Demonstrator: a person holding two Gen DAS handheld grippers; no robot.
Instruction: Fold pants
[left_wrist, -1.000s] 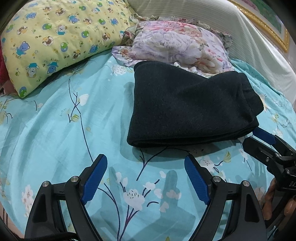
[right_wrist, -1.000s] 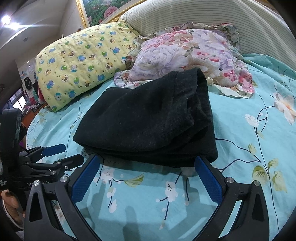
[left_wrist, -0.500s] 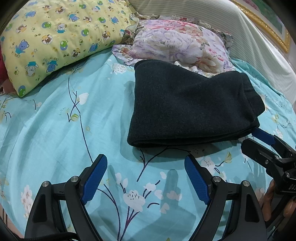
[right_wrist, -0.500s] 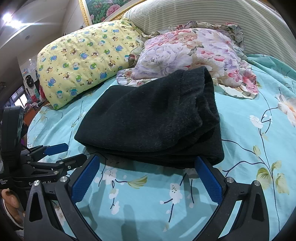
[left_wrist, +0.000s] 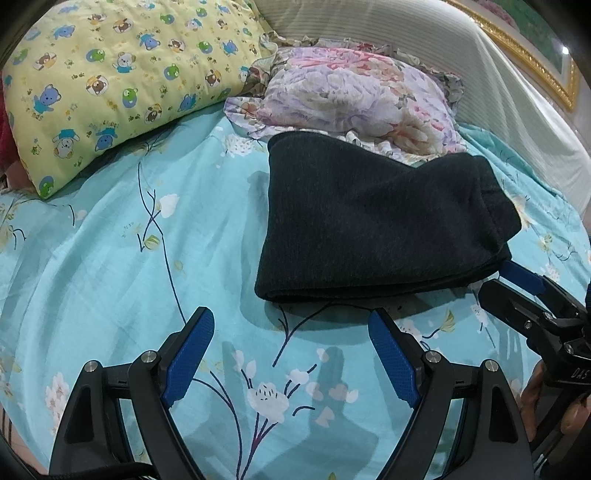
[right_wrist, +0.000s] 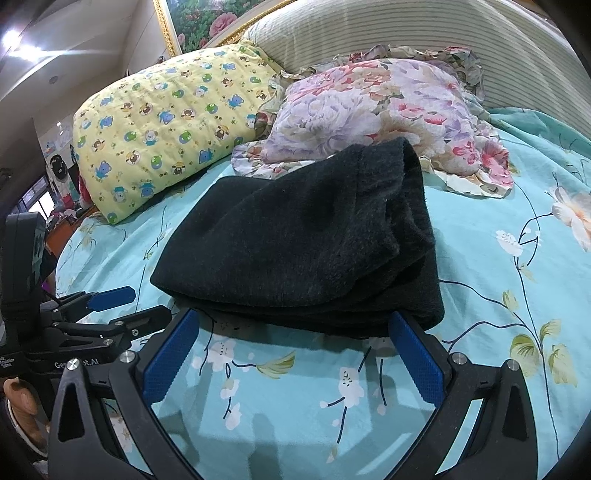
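Pants (left_wrist: 373, 225) just beyond both tools.

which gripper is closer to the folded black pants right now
Right. The right gripper has its open fingertips at the near edge of the black pants, seemingly touching. The left gripper, also open, sits back from that edge with bare sheet between.

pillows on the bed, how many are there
2 clearly: a yellow pillow at the far left and a floral pillow just behind the folded pants. The striped bolster behind may be another.

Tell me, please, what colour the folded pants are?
Black, or very dark charcoal; the pants show best in the right wrist view.
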